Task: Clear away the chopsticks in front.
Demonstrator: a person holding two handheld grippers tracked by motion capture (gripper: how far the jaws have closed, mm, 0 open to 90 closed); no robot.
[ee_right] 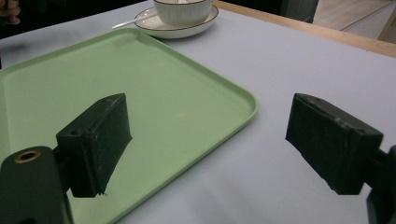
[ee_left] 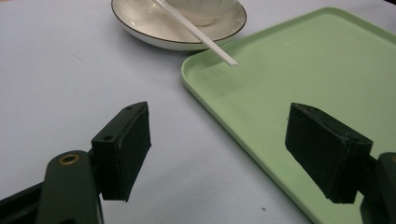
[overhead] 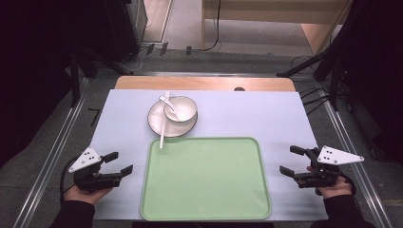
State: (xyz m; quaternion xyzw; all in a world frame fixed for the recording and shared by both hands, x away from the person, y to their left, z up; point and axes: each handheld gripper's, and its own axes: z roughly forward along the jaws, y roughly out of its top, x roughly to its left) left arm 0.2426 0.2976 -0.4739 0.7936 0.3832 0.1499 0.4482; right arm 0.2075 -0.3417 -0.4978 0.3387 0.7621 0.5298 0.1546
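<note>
We wear dark sleeves on both forearms. Our left gripper [overhead: 118,162] is black, topped by a grey three-cornered plate marked with small dark dots, and a black cable loops from its rear. Our right gripper [overhead: 293,161] matches it: black body, the same grey triangular plate with dots on top. In the left gripper view, the jaws end in thick, blocky black pads with matte, slightly scuffed faces; small screw holes show on the upper edge, and a brass-coloured ringed hole sits in the arm behind one pad. The right gripper view shows the same blocky pads and brass ring.
</note>
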